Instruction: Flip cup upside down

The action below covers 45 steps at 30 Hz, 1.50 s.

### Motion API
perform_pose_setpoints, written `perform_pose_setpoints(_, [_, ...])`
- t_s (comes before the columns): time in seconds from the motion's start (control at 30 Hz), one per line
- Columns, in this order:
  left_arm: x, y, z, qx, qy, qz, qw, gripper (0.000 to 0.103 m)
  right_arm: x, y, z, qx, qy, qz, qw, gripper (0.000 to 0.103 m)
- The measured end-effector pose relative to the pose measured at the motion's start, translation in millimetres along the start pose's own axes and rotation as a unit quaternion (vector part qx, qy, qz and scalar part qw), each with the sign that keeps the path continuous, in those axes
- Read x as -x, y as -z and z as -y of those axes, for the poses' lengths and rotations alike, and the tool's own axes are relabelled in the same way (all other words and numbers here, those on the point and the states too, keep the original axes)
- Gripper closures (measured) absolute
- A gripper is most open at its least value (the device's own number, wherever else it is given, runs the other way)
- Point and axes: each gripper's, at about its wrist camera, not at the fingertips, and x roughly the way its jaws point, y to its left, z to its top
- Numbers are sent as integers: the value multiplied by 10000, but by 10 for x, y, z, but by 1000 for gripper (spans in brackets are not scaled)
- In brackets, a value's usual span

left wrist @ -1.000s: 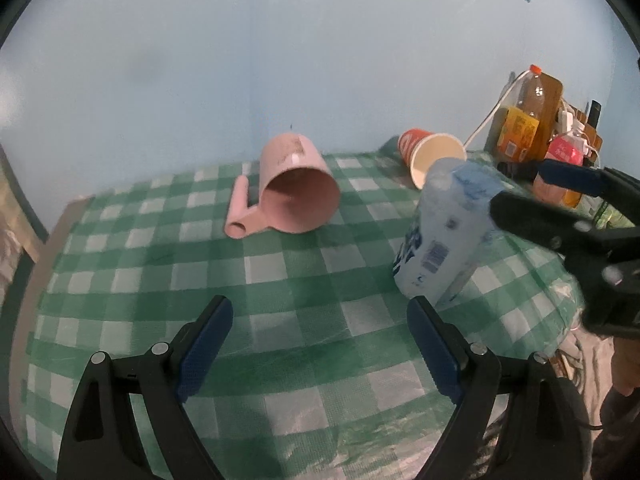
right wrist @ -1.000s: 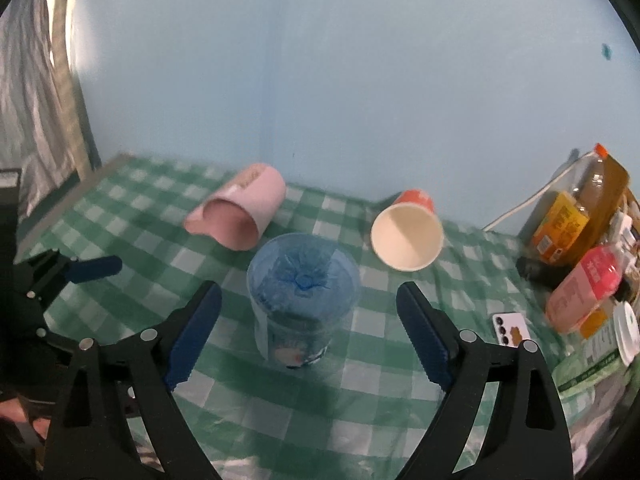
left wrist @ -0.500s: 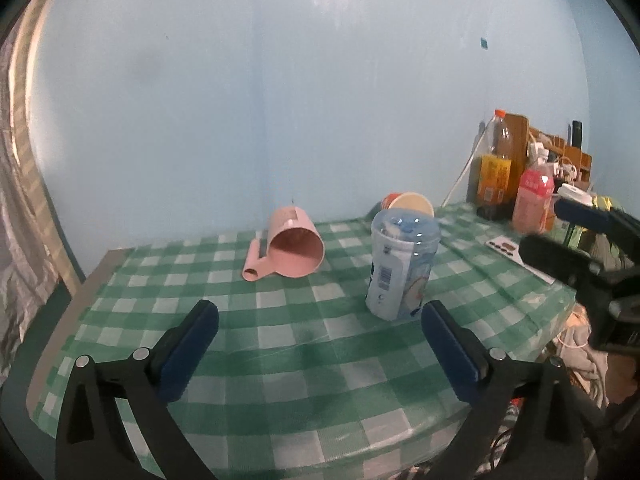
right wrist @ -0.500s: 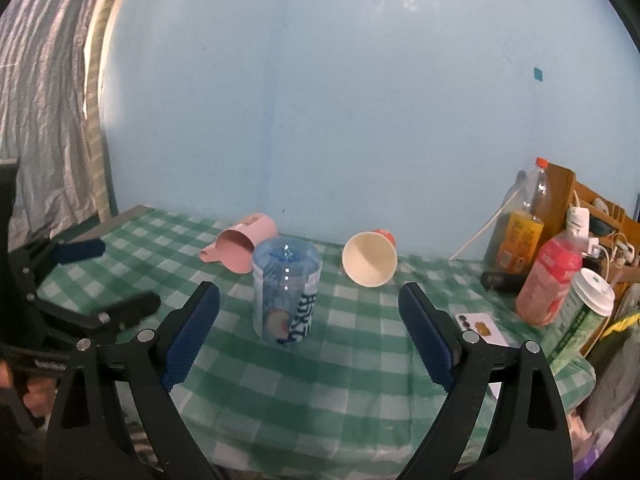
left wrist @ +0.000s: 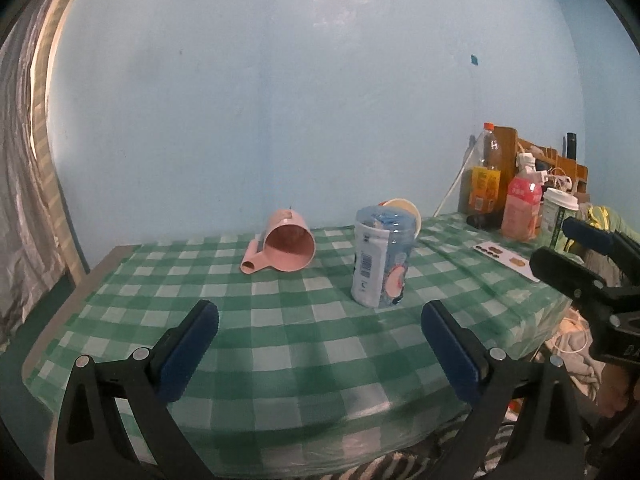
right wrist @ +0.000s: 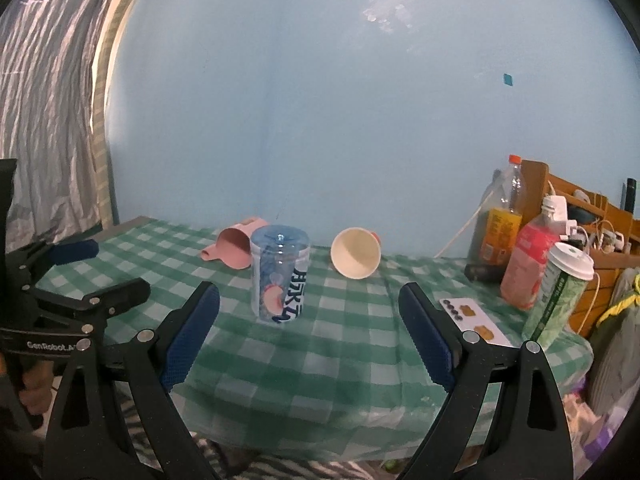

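A clear blue plastic cup [left wrist: 382, 256] with a printed label stands upside down, base up, on the green checked tablecloth [left wrist: 280, 344]; it also shows in the right wrist view [right wrist: 281, 274]. My left gripper [left wrist: 320, 350] is open and empty, back from the cup near the table's front edge. My right gripper [right wrist: 310, 338] is open and empty, also well back from the cup. The left gripper appears at the left of the right wrist view [right wrist: 80, 276]. The right gripper appears at the right of the left wrist view [left wrist: 576, 252].
A pink mug [left wrist: 286, 244] lies on its side behind the cup. An orange paper cup [right wrist: 356, 252] lies on its side. Bottles [right wrist: 496, 232], a lidded green cup [right wrist: 560, 292] and a card [right wrist: 476, 322] crowd the right end. A blue wall is behind.
Both grippers have pulled back and risen from close above the table. The blue cup stands where it was, now farther from both.
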Motion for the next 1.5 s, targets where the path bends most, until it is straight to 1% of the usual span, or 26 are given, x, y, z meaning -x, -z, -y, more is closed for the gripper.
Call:
perform_pose_setpoints(0.1, [41,50,52,-61,29,74,9999,1,38,70,-6,-45,85,42,9999,13])
perform_pose_setpoints(0.23, [30,84,102,-188,4,75,9998,1,19,110,-8,-139,132,2,9998,13])
perform_pose_setpoints(0.37, [24,98,88,-171,4,130,9998,1,-20,138,6,-167,183,-59,9997,13])
perform_pose_setpoints(0.6, [17,85,42,-88,-4,212,9997,1,-96,184,21,-212,151,-234,9994,13])
perform_pose_setpoints(0.9, [53,74,47,-110,-36,307,9995,0,-115,194,23,-195,144,-287,9993,13])
perform_pose_setpoints(1.2, [48,80,53,-143,-25,264,9995,0,-92,176,82,-321,211,-213,9990,13])
perform_pose_setpoints(1.5, [53,81,52,-170,-21,249,9995,0,-101,178,85,-294,186,-281,9990,13])
